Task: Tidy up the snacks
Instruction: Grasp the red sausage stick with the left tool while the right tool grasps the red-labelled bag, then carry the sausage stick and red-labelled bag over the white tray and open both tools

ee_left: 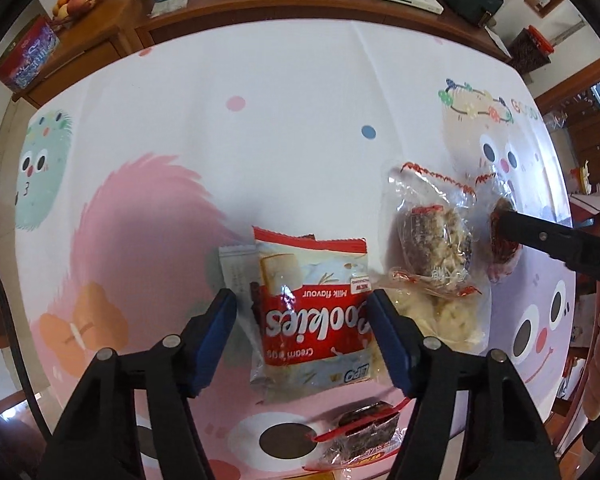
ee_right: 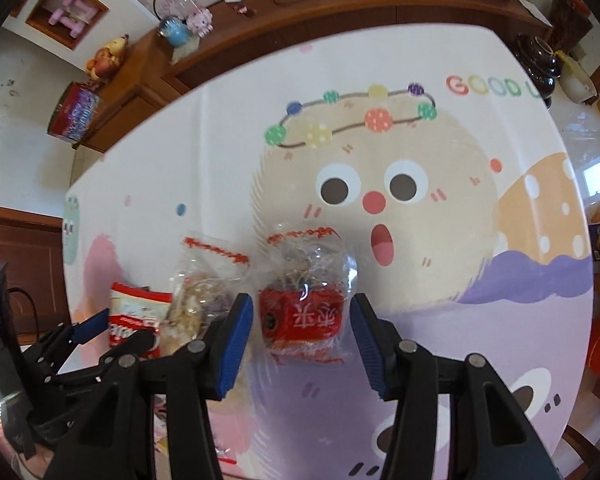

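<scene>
On the bench: my claws over snacks.
Left claw (ee_left: pixel 302 312) straddles the cookie packet (ee_left: pixel 312 316), apparently unclamped; right claw (ee_right: pixel 302 320) open around the red-labelled snack (ee_right: pixel 304 312).

One red cookie packet (ee_left: pixel 314 316), one white bar wrapper (ee_left: pixel 236 268), three clear wrapped rice cakes (ee_left: pixel 434 240), two grippers (ee_left: pixel 302 340).

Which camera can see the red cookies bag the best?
The left wrist view. There the cookies bag lies almost whole between the blue pads of the left hand-held gripper, and you can read its upside-down lettering. The right wrist view shows only a corner of it, far left, behind a clear snack packet.
</scene>
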A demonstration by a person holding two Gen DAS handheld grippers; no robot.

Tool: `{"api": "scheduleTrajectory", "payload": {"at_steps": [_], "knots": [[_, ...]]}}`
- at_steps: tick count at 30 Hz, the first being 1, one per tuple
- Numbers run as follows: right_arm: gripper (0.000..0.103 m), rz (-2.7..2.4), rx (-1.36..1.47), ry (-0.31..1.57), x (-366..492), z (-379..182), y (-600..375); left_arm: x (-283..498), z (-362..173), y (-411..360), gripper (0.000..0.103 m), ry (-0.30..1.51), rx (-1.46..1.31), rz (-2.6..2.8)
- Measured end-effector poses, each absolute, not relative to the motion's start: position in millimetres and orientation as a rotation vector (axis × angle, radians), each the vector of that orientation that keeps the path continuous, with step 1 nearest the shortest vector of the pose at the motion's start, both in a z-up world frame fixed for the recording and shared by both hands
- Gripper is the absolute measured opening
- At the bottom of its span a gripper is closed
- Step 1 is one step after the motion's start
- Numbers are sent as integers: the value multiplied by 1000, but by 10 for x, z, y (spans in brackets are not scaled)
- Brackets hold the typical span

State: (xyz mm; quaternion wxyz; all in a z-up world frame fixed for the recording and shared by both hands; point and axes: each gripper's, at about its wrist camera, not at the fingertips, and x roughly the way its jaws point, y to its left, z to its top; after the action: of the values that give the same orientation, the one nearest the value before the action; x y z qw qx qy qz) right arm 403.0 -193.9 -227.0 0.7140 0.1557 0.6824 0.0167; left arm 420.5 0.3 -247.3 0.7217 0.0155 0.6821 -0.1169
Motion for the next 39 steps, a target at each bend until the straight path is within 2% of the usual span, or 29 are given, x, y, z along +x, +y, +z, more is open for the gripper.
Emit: {"api": "scheduleTrajectory", "payload": {"at_steps": [12,14,15,18,19,27,39], "knots": [[59,19,248,1560,4076,-2401,-1769,4177,-2473,-297,59,1498,160,-234],[59,15,217,1559,4071,-2404,-1728,4149,-2463,-348,47,1491,177,-234],[57,12,199,1558,4073,-2409,-1684,4131,-2439,-385,44,1481,189,-233],[49,20,186,1558,4023,-2403,-1677,4072,-2321,-456,22,1446,222,-245],[49,23,187,1555,3995,-2395,-1686,4056,-2276,-453,10,1445,204,-252],[48,35,229,1487,3854,-2185,-1797,3925,-1914,-220,9,1395,72,-248],[48,142,310,1297,3183,-1173,-1890,3227,-825,453,9,1233,-52,-239]]}}
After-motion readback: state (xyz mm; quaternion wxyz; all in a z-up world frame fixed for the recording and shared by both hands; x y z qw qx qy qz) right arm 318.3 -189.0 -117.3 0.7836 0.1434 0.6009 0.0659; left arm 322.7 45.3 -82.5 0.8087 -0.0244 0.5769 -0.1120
